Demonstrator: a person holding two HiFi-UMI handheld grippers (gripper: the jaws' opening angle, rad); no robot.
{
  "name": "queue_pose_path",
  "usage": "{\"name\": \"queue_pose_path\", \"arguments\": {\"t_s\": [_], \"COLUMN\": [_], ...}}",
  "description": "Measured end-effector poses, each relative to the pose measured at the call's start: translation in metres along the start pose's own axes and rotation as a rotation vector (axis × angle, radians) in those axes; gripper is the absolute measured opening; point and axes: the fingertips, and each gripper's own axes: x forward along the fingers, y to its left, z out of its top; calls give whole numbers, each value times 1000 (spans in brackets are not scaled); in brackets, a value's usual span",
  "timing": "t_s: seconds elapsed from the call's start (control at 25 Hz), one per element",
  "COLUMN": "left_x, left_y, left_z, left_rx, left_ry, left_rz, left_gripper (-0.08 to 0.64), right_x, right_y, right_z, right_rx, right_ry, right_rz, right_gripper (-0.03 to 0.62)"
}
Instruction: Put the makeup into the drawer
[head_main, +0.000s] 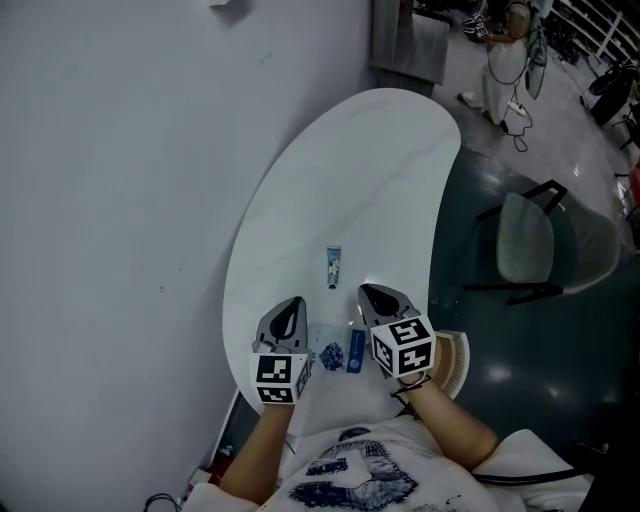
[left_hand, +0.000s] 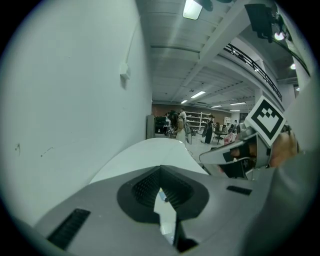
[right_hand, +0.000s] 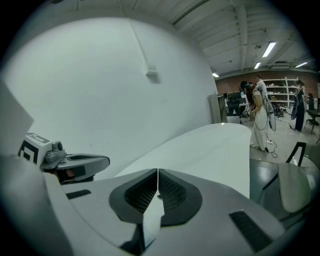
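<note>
Big plain white wall (head_main: 120, 200) on the left, with the long white curved table (head_main: 370, 160) pushed up against it, so the only access is from the near end where the person stands. A grey chair with a black frame (head_main: 525, 240) sits off the table's right edge, clear of the work. No drawer shows in any view; my guess is it's below the near edge, under the person's arms. The left gripper (head_main: 292, 303) and right gripper (head_main: 372, 292) are side by side over the near end, both angled down at the top. Left jaws are closed tip to tip with nothing clamped; only a sliver of tabletop shows behind the pads in the left gripper view (left_hand: 160, 170). Right jaws are likewise pressed together and empty (right_hand: 158, 172). So no pick has started. The makeup is all on the table: a clear packet with dark blue contents (head_main: 328, 352) and a blue flat box (head_main: 356, 351) lie just beside each other between the two grippers, and a small white-and-blue tube (head_main: 333, 267) lies ahead of them, apart from the pair. The grippers flank the pair, likely so either hand can take one. The jaws need to open first.
</note>
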Motion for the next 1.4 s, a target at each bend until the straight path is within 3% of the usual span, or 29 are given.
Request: {"name": "queue_pose_path", "arguments": {"t_s": [0.8, 1.4], "left_x": [54, 78], "left_y": [12, 30], "left_z": [-17, -34], "left_rx": [10, -4], "left_ry": [74, 115], "left_rz": [-29, -35], "left_gripper": [34, 34], "right_x": [65, 110], "right_y": [-21, -18], "right_z": [-27, -50], "right_rx": [48, 106], "right_ry": [107, 160], "right_rz": [13, 21], "right_gripper": [26, 230]}}
